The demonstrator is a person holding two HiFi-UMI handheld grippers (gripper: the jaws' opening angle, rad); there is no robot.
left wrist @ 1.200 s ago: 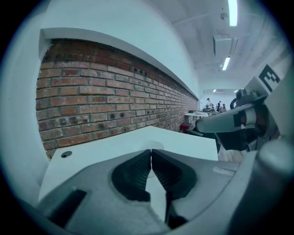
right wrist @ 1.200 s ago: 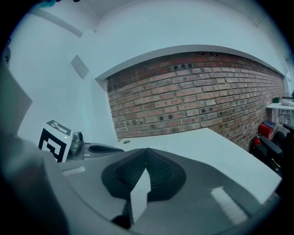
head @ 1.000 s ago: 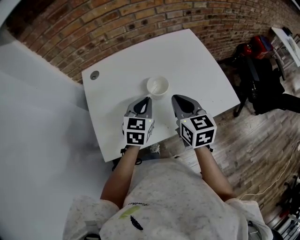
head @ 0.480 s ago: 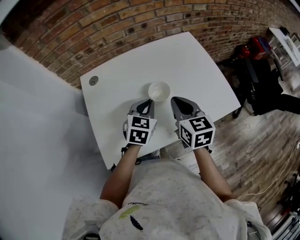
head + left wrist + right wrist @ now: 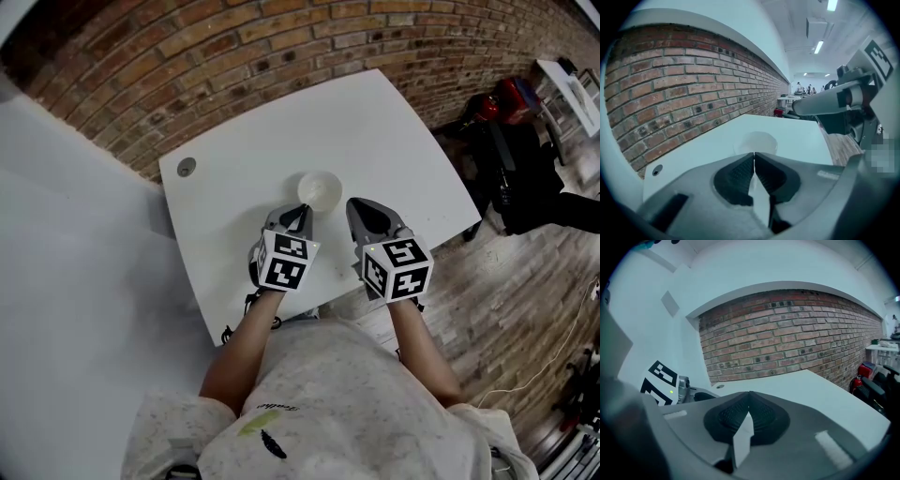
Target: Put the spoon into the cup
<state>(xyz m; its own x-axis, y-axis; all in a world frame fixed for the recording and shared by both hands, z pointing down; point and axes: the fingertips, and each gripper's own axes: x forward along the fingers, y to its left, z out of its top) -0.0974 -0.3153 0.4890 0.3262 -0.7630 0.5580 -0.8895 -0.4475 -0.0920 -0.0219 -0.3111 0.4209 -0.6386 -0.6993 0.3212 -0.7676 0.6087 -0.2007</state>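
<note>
Two-handed, hovered over the white desk (image 5: 398, 131): held the left gripper (image 5: 301, 210) just beside the white cup (image 5: 319, 188), the right gripper (image 5: 357, 203) near, jaws of each pressed together on nothing visible. Found no spoon in any view. Risked, probably, tipping the light cup with any forward nudge.

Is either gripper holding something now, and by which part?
Nothing is held: the left gripper and the right gripper are both shut, empty.

We look steeply down from the head; both gripper views sit low, facing the brick wall (image 5: 787, 333) — head and left share the cup (image 5: 319, 190).
</note>
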